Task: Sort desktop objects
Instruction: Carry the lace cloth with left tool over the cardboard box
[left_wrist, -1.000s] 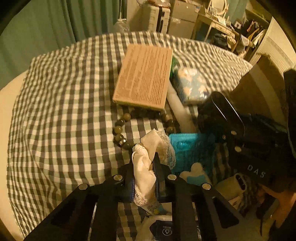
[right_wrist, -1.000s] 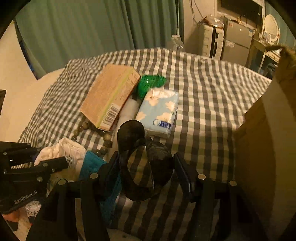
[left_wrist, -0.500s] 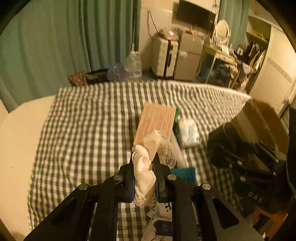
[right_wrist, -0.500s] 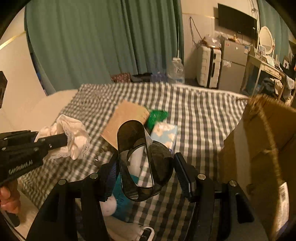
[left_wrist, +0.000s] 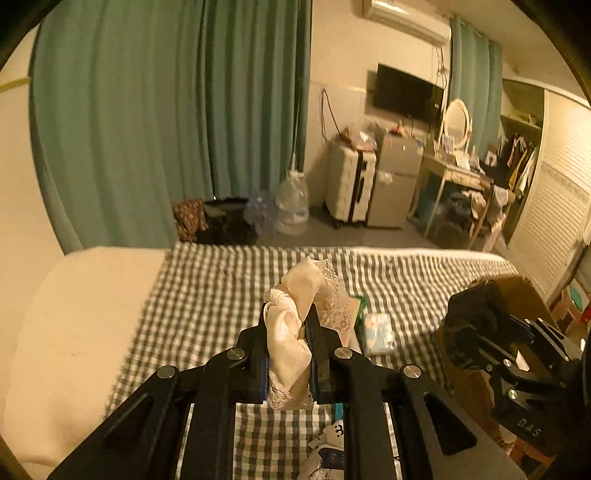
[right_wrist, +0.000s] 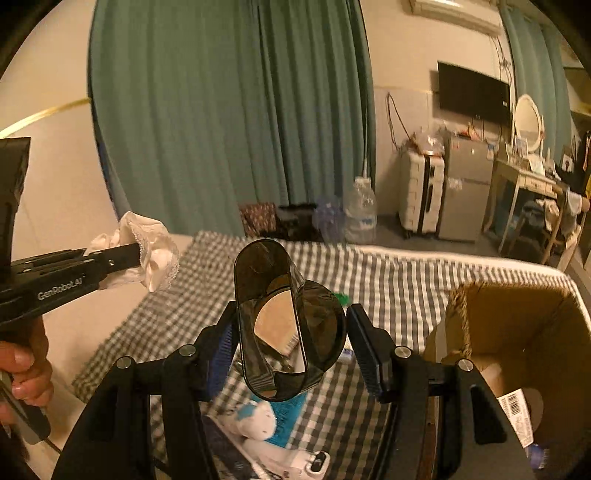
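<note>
We see the left claw (left_wrist: 287, 345) clamped narrow on a bunched cream lace-trimmed cloth (left_wrist: 295, 317), which sticks up above the fingertips and hangs below them, held in the air over the checked cloth (left_wrist: 207, 295) that covers the bed. From the right wrist view the same cloth (right_wrist: 151, 254) shows at the left, pinched at the tip of the left claw, with a hand (right_wrist: 22, 369) on its handle.

The right claw (right_wrist: 291, 332) stands about half open, both pads pressed on a dark smoky translucent cup (right_wrist: 284, 325) lying on its side, mouth toward the camera, lifted above the bed.

On the checked cloth below we see a pale blue tissue pack (left_wrist: 378, 330), and a green thing (left_wrist: 360, 302) beside it. A teal item (right_wrist: 286, 417) lies toward the near edge. An open cardboard box (right_wrist: 517, 332) stands at the right edge of the bed.
</note>
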